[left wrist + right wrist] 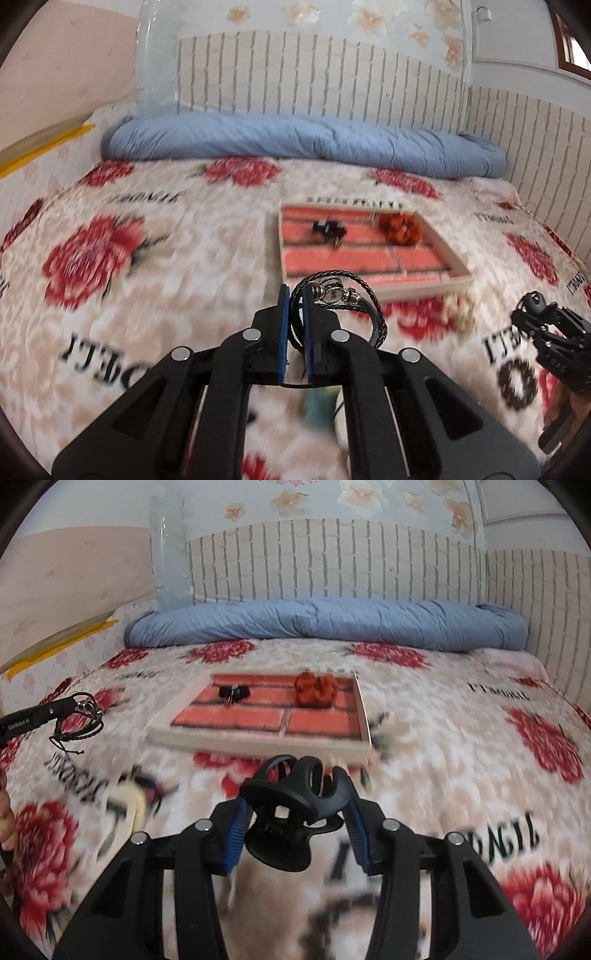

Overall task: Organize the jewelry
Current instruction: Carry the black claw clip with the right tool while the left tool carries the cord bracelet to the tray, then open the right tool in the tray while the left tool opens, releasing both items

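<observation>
- A black braided bracelet [338,310] with a silver clasp is pinched between the blue pads of the left gripper [295,295]; it's held up off the bed, and its loops hang out to the right of the fingers.
- A black hair claw clip [295,797] is clamped in the right gripper [297,812], also lifted above the blanket.
- A shallow tray [258,740] with a red brick-pattern lining is laid flat on the floral blanket [461,746], just ahead of both grippers.
- Two things are already sat inside the tray, toward its far side: a small black piece [233,692] on the left and an orange-red scrunchie-looking item [316,688] on the right, kept apart from each other.
- A pale cream item [129,805] is seen lying on the blanket near the tray's front edge, too blurred to be named.
- A rolled blue duvet [325,622] is laid along the far wall.
</observation>
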A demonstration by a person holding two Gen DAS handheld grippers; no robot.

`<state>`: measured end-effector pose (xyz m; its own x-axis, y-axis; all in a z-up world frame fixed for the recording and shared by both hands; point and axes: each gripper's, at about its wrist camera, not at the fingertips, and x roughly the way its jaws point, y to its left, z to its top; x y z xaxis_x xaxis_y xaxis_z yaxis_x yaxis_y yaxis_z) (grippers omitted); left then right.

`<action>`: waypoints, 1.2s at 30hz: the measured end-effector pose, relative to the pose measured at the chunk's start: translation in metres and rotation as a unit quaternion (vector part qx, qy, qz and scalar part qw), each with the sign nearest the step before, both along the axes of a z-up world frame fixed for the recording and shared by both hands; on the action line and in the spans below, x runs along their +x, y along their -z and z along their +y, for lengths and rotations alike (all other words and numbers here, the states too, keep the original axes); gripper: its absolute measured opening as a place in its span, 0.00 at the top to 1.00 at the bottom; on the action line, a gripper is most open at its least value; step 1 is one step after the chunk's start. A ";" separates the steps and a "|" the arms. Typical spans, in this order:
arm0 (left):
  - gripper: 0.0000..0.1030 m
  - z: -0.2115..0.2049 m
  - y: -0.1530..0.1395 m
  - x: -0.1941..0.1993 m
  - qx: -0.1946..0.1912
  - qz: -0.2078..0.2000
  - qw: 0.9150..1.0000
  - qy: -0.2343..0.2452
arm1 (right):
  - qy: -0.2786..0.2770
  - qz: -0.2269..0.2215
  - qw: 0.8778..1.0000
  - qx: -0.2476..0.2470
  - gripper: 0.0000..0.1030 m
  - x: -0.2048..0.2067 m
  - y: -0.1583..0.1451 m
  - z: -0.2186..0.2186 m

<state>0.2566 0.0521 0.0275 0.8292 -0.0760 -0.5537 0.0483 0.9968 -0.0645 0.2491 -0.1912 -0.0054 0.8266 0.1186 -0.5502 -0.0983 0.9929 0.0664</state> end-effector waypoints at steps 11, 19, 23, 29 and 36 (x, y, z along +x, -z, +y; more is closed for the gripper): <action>0.95 -0.037 -0.017 0.107 0.008 -0.025 1.000 0.013 | 0.015 -0.007 1.000 0.012 0.55 0.132 -0.018 0.026; 0.95 -0.035 0.007 0.181 -0.002 0.000 1.000 0.014 | 0.047 0.027 0.999 0.004 0.55 0.201 0.013 0.028; 0.95 -0.036 0.037 0.203 -0.009 0.029 0.999 0.015 | 0.047 0.048 0.998 -0.020 0.55 0.222 0.036 0.023; 0.95 -0.037 0.070 0.220 -0.001 0.070 0.997 0.020 | 0.055 0.083 0.995 -0.011 0.55 0.241 0.059 0.011; 0.94 -0.038 0.080 0.225 0.009 0.086 0.996 0.014 | 0.054 0.107 0.992 -0.025 0.55 0.250 0.067 0.016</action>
